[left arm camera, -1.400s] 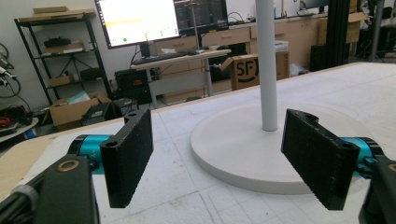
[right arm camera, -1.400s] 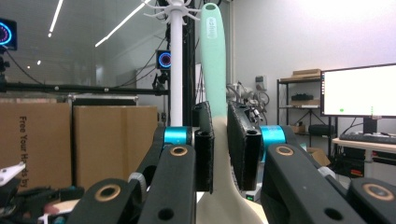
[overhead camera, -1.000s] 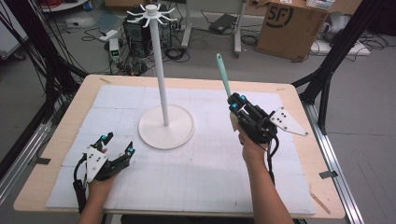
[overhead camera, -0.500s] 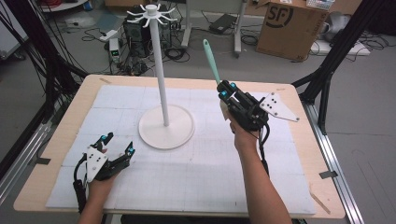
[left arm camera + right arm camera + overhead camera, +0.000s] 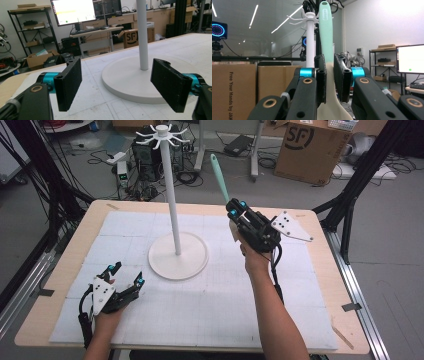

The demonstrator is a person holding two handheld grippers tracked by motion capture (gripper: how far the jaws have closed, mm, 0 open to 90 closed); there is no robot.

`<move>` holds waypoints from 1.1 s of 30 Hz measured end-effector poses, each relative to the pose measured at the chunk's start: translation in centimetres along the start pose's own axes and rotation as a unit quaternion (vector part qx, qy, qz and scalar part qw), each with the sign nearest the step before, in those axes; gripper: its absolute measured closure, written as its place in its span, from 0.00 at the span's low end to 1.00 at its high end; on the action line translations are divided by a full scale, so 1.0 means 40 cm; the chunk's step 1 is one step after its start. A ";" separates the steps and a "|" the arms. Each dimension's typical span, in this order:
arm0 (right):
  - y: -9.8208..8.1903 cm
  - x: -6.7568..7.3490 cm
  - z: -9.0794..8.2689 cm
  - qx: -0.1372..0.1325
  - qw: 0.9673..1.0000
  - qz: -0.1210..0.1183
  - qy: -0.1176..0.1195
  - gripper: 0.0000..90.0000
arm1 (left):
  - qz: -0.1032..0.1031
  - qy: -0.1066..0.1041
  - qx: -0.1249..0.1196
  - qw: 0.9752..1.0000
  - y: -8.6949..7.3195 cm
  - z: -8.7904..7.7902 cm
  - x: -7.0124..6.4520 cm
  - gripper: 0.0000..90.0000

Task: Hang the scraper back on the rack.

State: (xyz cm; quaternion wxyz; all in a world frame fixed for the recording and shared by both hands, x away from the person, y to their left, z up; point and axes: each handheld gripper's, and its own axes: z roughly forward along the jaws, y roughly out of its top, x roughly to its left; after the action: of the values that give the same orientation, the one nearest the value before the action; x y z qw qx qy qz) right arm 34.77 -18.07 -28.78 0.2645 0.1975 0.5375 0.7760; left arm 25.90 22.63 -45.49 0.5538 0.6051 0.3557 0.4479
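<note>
I hold right gripper clamped on spatula — long axis upright, mint handle tip up. Hook rack up-left of tip, nearer this hand. Left gripper wide open, empty — low on table.

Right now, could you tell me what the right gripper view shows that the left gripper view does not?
Right gripper view alone: the right gripper with its fingers closed on a spatula, mint handle pointing up, and the hook crown atop the stand.

Left gripper view alone: the left gripper, open and holding nothing, low over the white mat, and the stand's round base.

Both: the stand's white pole.
</note>
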 end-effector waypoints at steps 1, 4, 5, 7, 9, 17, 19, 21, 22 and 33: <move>0.000 0.000 0.005 0.002 1.000 -0.002 0.000 0.91 | 0.000 0.000 0.000 1.000 0.000 0.000 0.000 0.29; -0.001 -0.003 0.021 0.007 1.000 -0.001 0.004 0.91 | 0.000 0.000 -0.001 1.000 0.000 0.000 0.000 0.29; -0.001 -0.005 0.026 0.007 1.000 -0.002 0.008 0.91 | -0.001 0.000 -0.001 1.000 0.000 0.000 0.000 0.29; 0.002 -0.007 0.033 0.006 1.000 -0.001 0.010 0.91 | 0.000 0.000 -0.001 1.000 0.000 0.000 0.000 0.29; 0.003 -0.010 0.039 0.007 1.000 -0.004 0.012 0.91 | 0.000 0.000 -0.001 1.000 0.000 0.000 0.000 0.29; 0.020 -0.021 0.065 0.012 1.000 -0.011 0.013 0.91 | 0.001 0.000 -0.002 1.000 0.000 0.000 0.000 0.29; 0.027 -0.021 0.072 0.012 1.000 -0.009 0.016 0.91 | 0.000 -0.001 -0.002 1.000 0.000 0.001 -0.001 0.29; 0.033 -0.022 0.080 0.015 1.000 -0.014 0.016 0.91 | 0.000 0.000 -0.001 1.000 0.000 0.000 0.000 0.29; 0.036 -0.021 0.083 0.019 1.000 -0.019 0.016 0.91 | -0.001 0.000 -0.003 1.000 0.000 0.001 -0.001 0.29; 0.036 -0.014 0.116 0.025 0.999 -0.016 0.023 0.91 | 0.001 -0.001 -0.002 1.000 0.000 0.000 -0.001 0.28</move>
State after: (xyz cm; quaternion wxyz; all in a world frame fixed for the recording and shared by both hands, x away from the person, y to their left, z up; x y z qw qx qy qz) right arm 37.66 -15.47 -25.83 0.2596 0.1772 0.5662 0.7620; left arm 25.90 22.60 -45.50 0.5548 0.6050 0.3534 0.4486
